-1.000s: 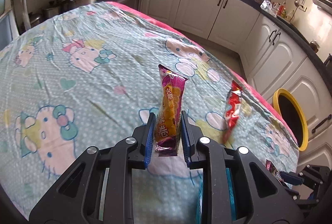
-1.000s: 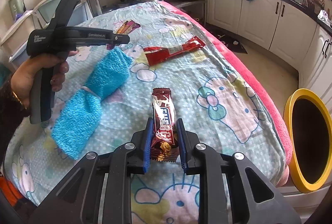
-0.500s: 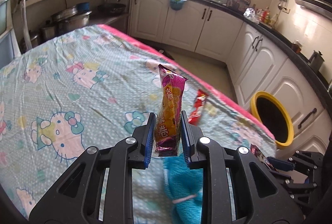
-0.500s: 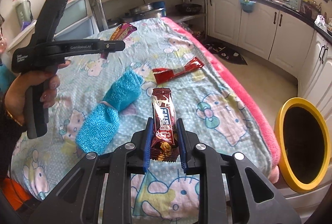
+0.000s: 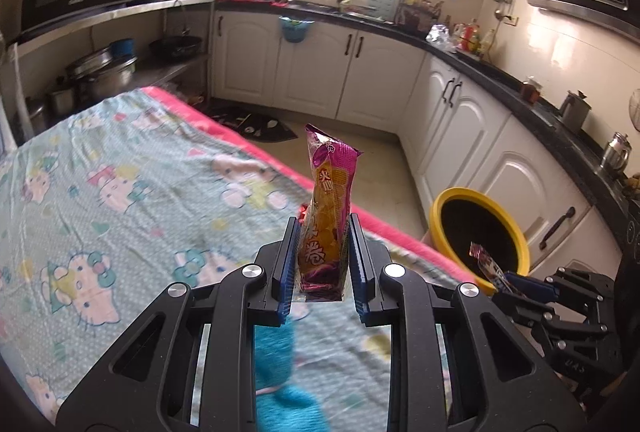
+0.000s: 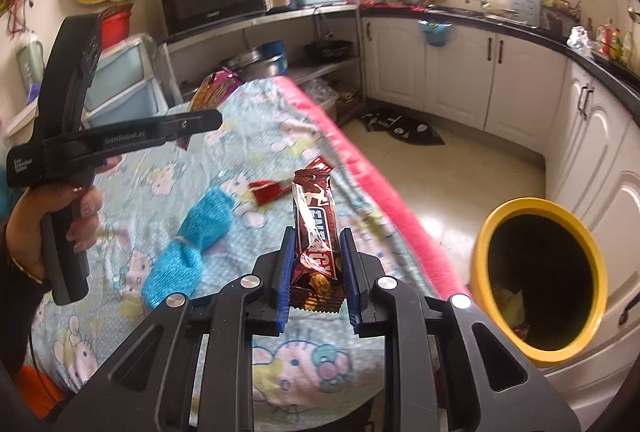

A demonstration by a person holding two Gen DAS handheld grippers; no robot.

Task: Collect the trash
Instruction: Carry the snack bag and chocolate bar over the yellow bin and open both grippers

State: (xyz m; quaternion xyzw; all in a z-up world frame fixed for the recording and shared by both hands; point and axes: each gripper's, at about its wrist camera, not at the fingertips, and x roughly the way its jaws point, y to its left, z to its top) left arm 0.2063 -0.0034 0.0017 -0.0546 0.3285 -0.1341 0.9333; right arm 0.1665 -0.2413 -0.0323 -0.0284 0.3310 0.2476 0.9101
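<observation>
Your left tongs (image 5: 323, 264) clamp the purple wrapper (image 5: 328, 208), right tongs (image 6: 316, 268) the brown bar (image 6: 316, 236); both upright for the yellow bin (image 6: 536, 272).

Upright between fingers: purple-and-orange snack packet (image 5: 326, 220), brown energy bar wrapper (image 6: 316, 232). Flat on bedsheet: red wrapper (image 6: 272, 188).

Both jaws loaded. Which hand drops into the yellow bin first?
Right, probably. The right gripper, clamping the brown bar, sits beside the yellow bin; the left gripper with its pink-orange wrapper is above the table.
</observation>
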